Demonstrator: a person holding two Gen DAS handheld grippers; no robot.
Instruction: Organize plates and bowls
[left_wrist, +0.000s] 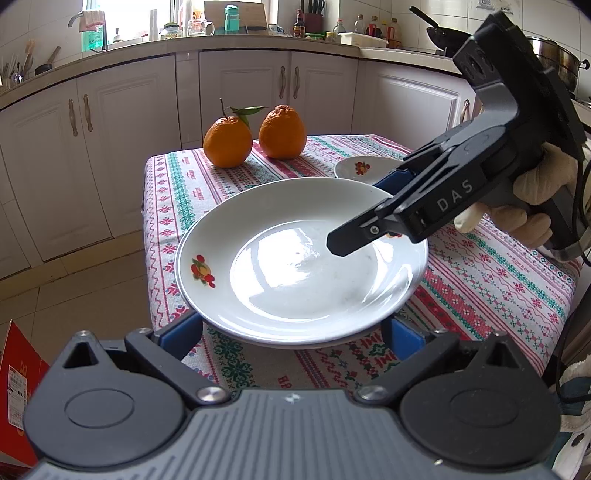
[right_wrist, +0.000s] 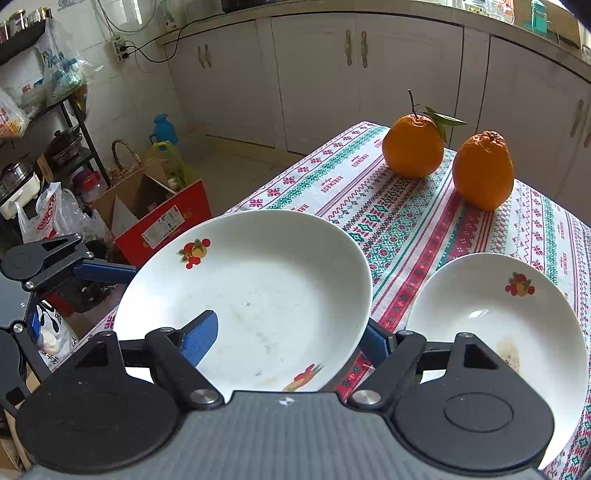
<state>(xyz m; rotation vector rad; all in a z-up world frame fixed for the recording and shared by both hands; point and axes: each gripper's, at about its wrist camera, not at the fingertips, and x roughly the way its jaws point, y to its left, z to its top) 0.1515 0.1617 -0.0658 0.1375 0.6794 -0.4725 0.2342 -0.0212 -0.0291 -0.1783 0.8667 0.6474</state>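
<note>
A large white plate (left_wrist: 295, 273) with fruit prints lies on the patterned tablecloth, also in the right wrist view (right_wrist: 258, 288). My right gripper (right_wrist: 291, 339) straddles its near rim, one blue pad (right_wrist: 201, 339) over the inside, the other under the edge, jaws apart; it reaches in from the right in the left wrist view (left_wrist: 354, 236). My left gripper (left_wrist: 291, 332) is open, its blue pads on either side below the plate's near edge. A smaller white bowl (right_wrist: 491, 314) sits to the right of the plate; its rim shows in the left wrist view (left_wrist: 360, 168).
Two oranges (left_wrist: 227, 142) (left_wrist: 282, 131) stand at the table's far end. White cabinets (left_wrist: 240, 92) run behind. A red cardboard box (right_wrist: 162, 221) and bags lie on the floor left of the table. The table's left edge (left_wrist: 147, 221) drops to tiled floor.
</note>
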